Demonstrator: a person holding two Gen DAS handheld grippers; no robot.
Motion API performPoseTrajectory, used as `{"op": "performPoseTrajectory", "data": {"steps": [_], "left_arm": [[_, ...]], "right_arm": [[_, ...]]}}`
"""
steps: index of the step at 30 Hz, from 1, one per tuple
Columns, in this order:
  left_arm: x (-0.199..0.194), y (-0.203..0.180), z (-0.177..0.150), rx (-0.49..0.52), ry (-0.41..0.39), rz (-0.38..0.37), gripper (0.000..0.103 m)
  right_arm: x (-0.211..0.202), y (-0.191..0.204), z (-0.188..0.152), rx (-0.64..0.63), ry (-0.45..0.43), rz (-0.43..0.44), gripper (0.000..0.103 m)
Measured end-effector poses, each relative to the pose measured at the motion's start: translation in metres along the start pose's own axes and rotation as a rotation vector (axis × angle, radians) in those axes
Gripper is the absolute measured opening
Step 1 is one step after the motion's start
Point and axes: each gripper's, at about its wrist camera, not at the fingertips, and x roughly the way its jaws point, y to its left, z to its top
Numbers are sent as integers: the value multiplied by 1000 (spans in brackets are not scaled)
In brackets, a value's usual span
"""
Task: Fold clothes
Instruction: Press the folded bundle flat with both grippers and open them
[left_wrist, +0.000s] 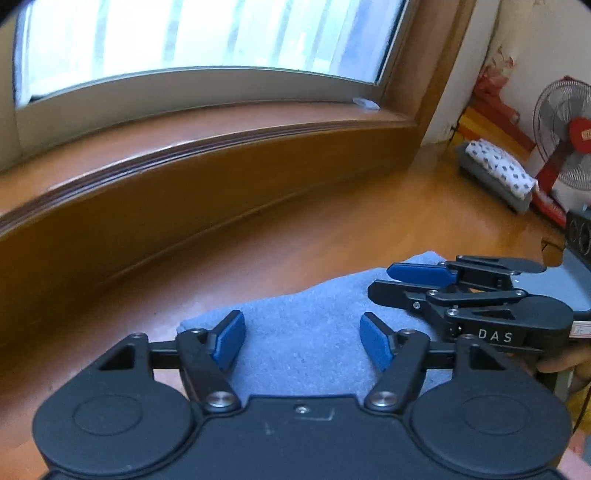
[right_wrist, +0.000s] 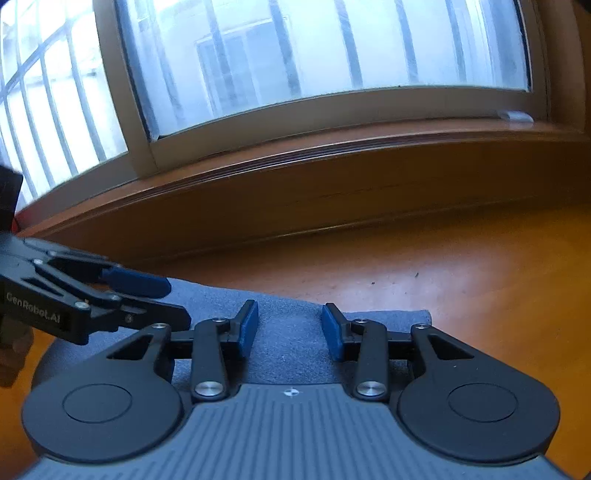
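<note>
Left wrist: wooden floor (left_wrist: 332, 229) beneath window (left_wrist: 203, 37), fan (left_wrist: 565, 136) nearby

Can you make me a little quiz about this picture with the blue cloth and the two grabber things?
1. True or false: the left gripper has its jaws closed tight on the soft grey-blue folded cloth.
2. What does the cloth lie on? A) a green carpet B) the shiny orange-brown wooden floor C) a white bed
3. Fill in: past the cloth, above the wooden sill, is a big ____.

Key:
1. False. The jaws stand open above the cloth, and so do those of the right gripper.
2. B.
3. Window: the pale-framed window with bars behind the glass.
</note>
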Motion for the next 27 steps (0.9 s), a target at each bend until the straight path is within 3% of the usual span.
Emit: {"op": "performPoseTrajectory", "data": {"steps": [2, 3, 4, 6, 9, 14, 21, 27], "left_arm": [[-8, -5, 1, -3, -3, 22, 69], [-12, -7, 1, -8, -5, 35, 75], [-18, -9, 0, -8, -12, 49, 87], [-30, -15, -6, 7, -21, 73, 103], [-14, -17, -14, 2, 51, 111, 103], [-2, 2, -18, -213, 93, 60, 103], [-17, -6, -21, -192, 78, 95, 103], [-32, -13, -30, -154, 58, 101, 103]], "right_arm": [[-9, 0, 3, 10, -4, -7, 40], [-11, -7, 3, 20, -11, -10, 40], [-17, -8, 4, 25, -24, -17, 40], [-32, -4, 1, 12, -48, -27, 47], [-26, -4, -6, -28, 12, -71, 50], [-23, -4, -11, 72, 0, -108, 50], [-61, 9, -27, 45, -84, -238, 60], [-70, -4, -53, 168, -63, -297, 61]]}}
